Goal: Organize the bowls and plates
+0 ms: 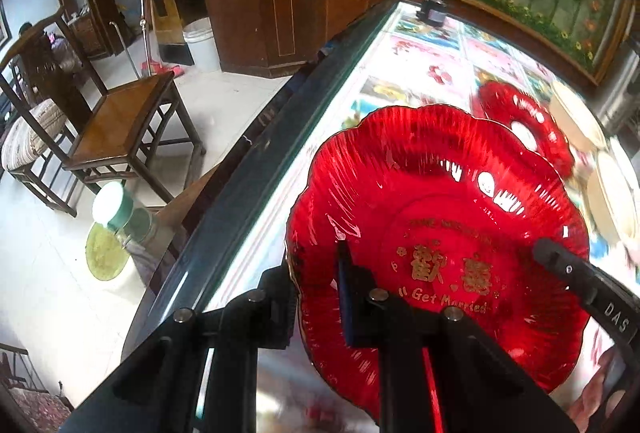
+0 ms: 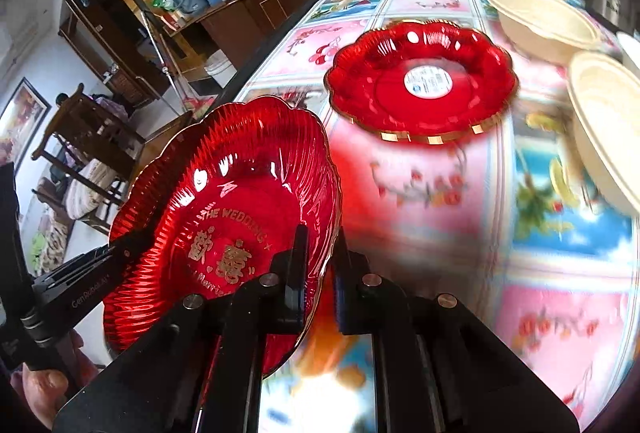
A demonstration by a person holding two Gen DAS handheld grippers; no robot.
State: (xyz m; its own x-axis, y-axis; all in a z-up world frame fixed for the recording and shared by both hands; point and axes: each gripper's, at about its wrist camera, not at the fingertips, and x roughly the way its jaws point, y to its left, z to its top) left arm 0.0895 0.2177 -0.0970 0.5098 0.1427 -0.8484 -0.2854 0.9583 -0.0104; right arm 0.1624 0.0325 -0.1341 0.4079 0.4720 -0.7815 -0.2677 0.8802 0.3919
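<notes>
My left gripper [image 1: 316, 297] has its jaws clenched on the near rim of the red wedding plate [image 1: 440, 233], one finger inside the dish, one outside. My right gripper [image 2: 320, 273] is clamped on the same plate's opposite rim, at about 3 o'clock of the dish in the right wrist view. So both hands carry it, tilted and clear of the table [image 2: 560, 273], near the table's left edge.

Outward from there, at 12 o'clock in the right view, a second red plate [image 2: 420, 81] rests flat on the table with a round white label at its centre. At 2 o'clock sit two cream bowls [image 2: 544, 17], side by side and unstacked.

I judge the job barely begun: the held plate looks bound for the other one (my guess), and the bowls remain to be nested.

The right view shows the bowls and label sharply; the left smears them, but alone shows the floor, a wooden chair [image 1: 120, 129] and a green-lidded jar [image 1: 120, 209] at 9 o'clock.
</notes>
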